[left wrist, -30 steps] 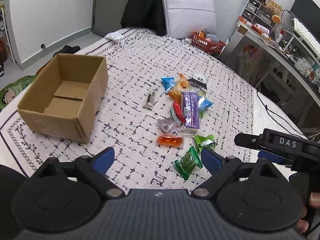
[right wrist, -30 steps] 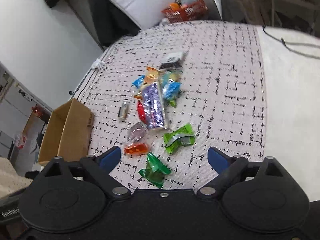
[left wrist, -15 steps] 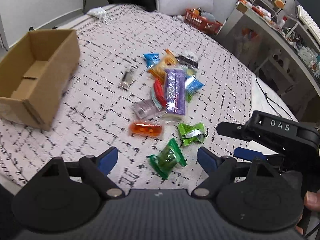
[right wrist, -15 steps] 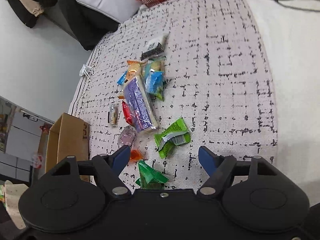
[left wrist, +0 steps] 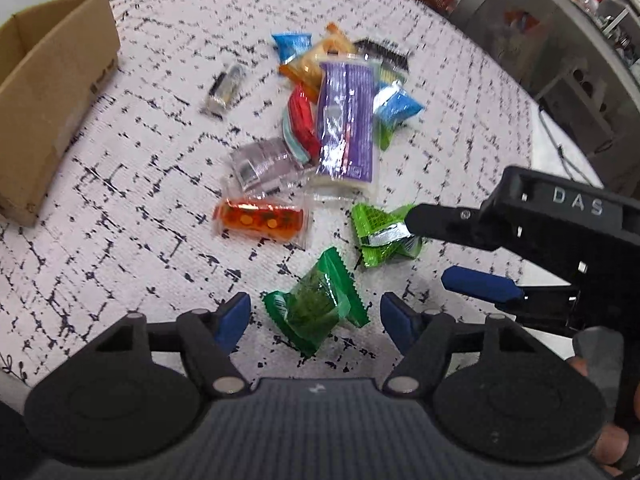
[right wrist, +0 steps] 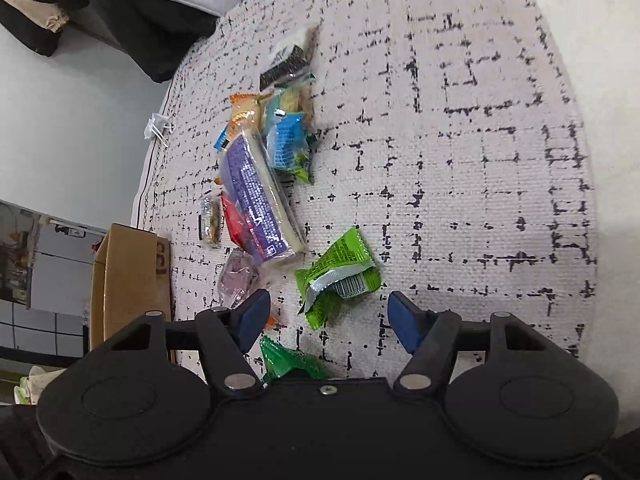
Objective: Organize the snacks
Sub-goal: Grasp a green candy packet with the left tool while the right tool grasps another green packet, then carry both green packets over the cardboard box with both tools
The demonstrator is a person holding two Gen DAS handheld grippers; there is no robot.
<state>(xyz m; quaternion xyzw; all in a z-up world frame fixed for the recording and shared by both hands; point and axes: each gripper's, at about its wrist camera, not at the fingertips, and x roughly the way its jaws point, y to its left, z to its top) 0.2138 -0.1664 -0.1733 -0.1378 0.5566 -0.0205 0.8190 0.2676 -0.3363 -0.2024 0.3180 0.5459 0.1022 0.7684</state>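
While its jaws have just been closing, the left gripper [left wrist: 314,314] is part open around the dark green packet [left wrist: 316,304], pads clear of it. The right gripper [right wrist: 328,314], also just closing, frames the lime packet [right wrist: 340,276], not pinched. At ten o'clock of the snack heap [left wrist: 344,120] sits the cardboard box [left wrist: 48,92].
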